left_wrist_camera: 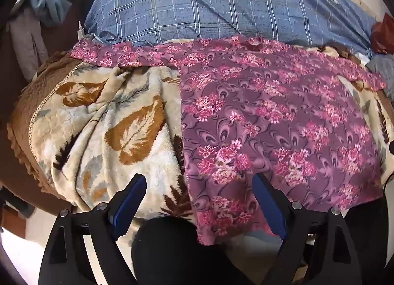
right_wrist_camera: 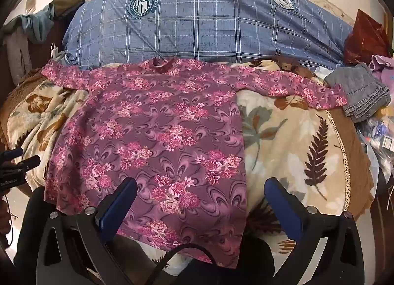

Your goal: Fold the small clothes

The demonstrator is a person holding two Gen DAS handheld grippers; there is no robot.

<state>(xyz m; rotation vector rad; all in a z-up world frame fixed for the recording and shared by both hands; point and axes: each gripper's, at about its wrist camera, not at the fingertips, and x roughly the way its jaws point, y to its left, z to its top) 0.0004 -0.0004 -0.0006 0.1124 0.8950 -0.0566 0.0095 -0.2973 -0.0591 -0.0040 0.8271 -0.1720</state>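
A purple long-sleeved top with pink flowers (left_wrist_camera: 270,117) lies spread flat on a cream leaf-print blanket (left_wrist_camera: 118,122), both sleeves stretched out sideways and its hem hanging over the near edge. It also shows in the right wrist view (right_wrist_camera: 157,137). My left gripper (left_wrist_camera: 199,186) is open and empty, above the top's near left hem corner. My right gripper (right_wrist_camera: 200,191) is open and empty, above the top's near right hem. The left gripper (right_wrist_camera: 19,159) shows at the left edge of the right wrist view.
A blue plaid duvet (right_wrist_camera: 209,31) lies behind the top. Folded grey jeans (right_wrist_camera: 364,92) and a red bag (right_wrist_camera: 367,36) sit at the right. Hanging clothes (left_wrist_camera: 41,14) are at the far left. A black cable (right_wrist_camera: 172,258) runs near the front edge.
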